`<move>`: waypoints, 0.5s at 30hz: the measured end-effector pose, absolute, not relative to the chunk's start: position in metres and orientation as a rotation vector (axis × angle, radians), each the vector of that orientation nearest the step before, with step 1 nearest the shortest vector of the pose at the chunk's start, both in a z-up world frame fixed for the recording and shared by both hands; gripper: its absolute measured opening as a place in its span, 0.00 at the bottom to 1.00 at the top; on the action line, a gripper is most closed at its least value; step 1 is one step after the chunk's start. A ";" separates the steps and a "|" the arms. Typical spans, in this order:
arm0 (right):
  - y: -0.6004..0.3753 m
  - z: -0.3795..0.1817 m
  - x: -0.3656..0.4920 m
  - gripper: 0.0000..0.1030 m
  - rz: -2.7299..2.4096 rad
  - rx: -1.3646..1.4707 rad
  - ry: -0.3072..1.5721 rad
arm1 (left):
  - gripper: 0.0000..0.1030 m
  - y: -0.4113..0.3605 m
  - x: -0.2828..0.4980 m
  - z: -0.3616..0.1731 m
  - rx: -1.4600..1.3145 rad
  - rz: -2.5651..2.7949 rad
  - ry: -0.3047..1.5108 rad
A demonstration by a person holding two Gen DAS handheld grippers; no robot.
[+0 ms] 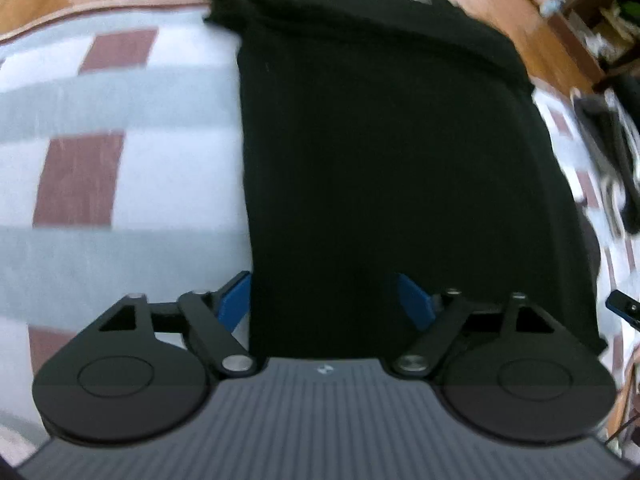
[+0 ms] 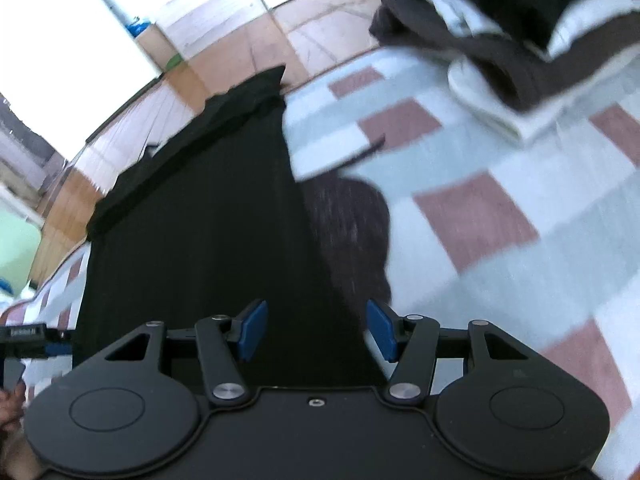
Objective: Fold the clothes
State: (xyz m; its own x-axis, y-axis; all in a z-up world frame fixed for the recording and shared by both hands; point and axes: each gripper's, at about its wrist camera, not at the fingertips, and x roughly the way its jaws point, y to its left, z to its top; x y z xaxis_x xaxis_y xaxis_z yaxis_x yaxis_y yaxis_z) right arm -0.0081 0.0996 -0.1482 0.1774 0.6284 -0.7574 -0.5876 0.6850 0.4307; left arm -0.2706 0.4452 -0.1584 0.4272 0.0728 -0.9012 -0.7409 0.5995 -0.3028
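- A black garment [image 1: 392, 152] is laid flat in a long folded strip on a bed covered by a checked blanket [image 1: 120, 184] of white, grey and reddish squares; its far end is draped over the far edge of the bed, where its outline is lost in blur
- The left gripper [image 1: 324, 300] is held above the near end of the garment with its blue pads [image 1: 234, 300] set wide apart; nothing is clamped between them
- The right gripper [image 2: 318, 330] is seen over the garment's right-hand edge, jaws parted and empty; a dark shadow [image 2: 356, 232] is cast on the blanket just beside the cloth
- A pile of dark and white clothes [image 2: 500, 28] is seen near the bed's far right corner, cut off by the frame and too smeared to be told apart
- The wooden floor [image 2: 248, 40] beyond the bed is blurred
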 end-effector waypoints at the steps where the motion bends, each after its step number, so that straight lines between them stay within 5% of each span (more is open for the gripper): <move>1: 0.096 -0.151 -0.011 0.59 0.868 0.042 1.109 | 0.80 0.443 -0.273 -0.159 -0.790 0.569 1.011; 12: 0.072 -0.165 -0.050 0.63 0.909 -0.008 1.012 | 0.80 0.437 -0.289 -0.153 -0.804 0.540 0.967; 14: 0.076 -0.165 -0.057 0.44 0.926 -0.067 0.981 | 0.80 0.436 -0.290 -0.146 -0.779 0.543 0.948; 15: 0.079 -0.164 -0.060 0.15 0.938 -0.087 0.971 | 0.80 0.435 -0.291 -0.142 -0.763 0.546 0.934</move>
State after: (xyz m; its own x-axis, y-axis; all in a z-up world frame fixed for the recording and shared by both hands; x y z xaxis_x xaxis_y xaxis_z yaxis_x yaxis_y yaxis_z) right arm -0.0597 0.0786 -0.1644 0.2193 0.6408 -0.7358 -0.7132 0.6199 0.3273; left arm -0.2907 0.4352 -0.1420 0.4956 0.0927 -0.8636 -0.7070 0.6206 -0.3391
